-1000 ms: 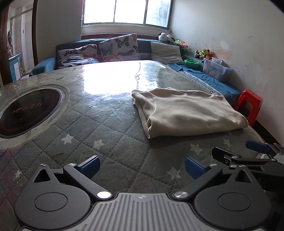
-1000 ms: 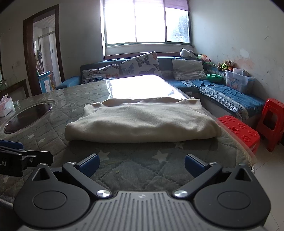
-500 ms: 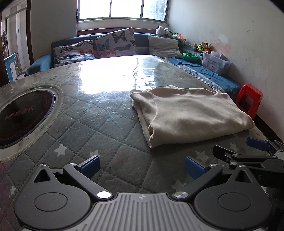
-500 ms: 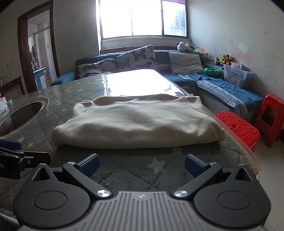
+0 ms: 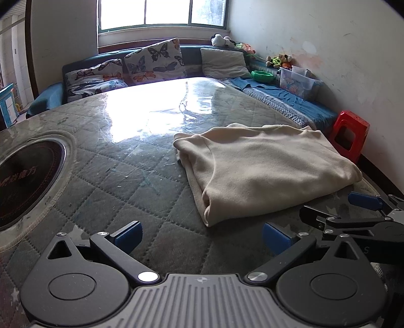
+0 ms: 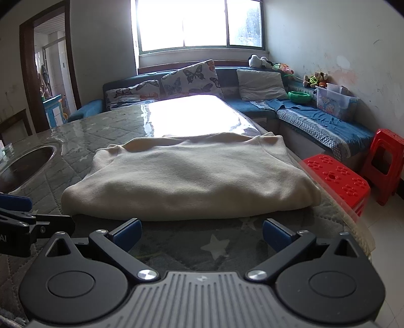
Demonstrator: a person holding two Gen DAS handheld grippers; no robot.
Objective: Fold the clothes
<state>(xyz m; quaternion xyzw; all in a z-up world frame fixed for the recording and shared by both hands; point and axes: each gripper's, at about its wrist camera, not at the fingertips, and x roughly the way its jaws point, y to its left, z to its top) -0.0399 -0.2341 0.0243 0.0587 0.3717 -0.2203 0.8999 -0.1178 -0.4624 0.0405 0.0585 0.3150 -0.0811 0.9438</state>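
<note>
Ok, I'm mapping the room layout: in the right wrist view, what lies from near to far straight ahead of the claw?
Right claw → folded cream fleece garment → glossy quilted grey table cover → butterfly-print cushion → bright window.

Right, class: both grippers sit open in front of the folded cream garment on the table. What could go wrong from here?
1. The cream garment lies near the table edge above the red stool; a pull that way could drag it off.
2. The right gripper and left gripper sit close together, so they might collide.
3. The glossy table cover may let the stacked layers slide and undo the fold.
</note>
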